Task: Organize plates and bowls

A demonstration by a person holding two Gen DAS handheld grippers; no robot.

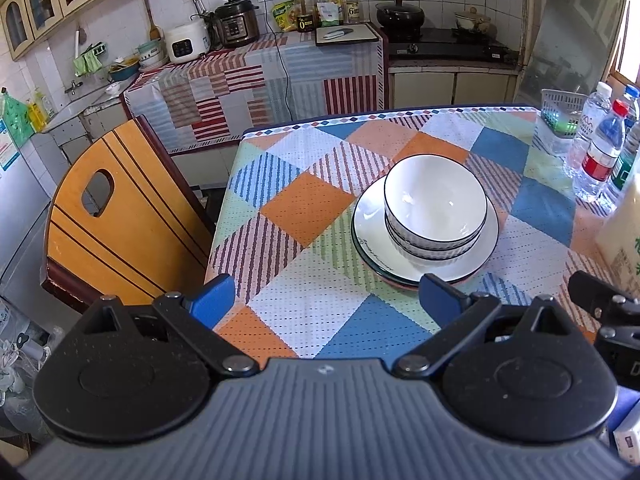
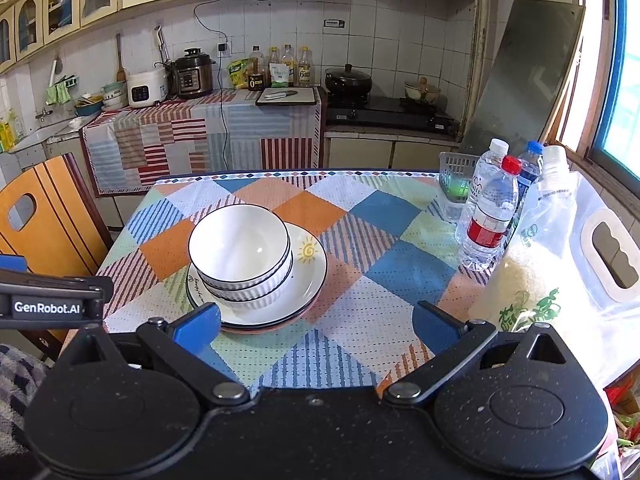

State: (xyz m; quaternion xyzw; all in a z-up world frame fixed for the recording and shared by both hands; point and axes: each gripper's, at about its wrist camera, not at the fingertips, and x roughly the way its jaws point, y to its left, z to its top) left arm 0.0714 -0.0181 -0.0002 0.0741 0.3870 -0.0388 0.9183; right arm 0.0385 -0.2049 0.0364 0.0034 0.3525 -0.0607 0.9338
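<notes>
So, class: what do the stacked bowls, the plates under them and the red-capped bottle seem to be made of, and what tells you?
Bowls: probably glazed ceramic; glossy white with bright highlights and a dark rim line.
Plates: likely the same; shiny, with a painted sun.
Bottle: clear thin plastic; see-through, red label.

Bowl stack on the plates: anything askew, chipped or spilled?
Nothing spilled or visibly chipped. The bowls sit nested and upright, but off-centre on the plates, toward the chair side. The bottom plate's edge peeks out slightly. Both hand-held grippers are open and clear of the stack.
</notes>
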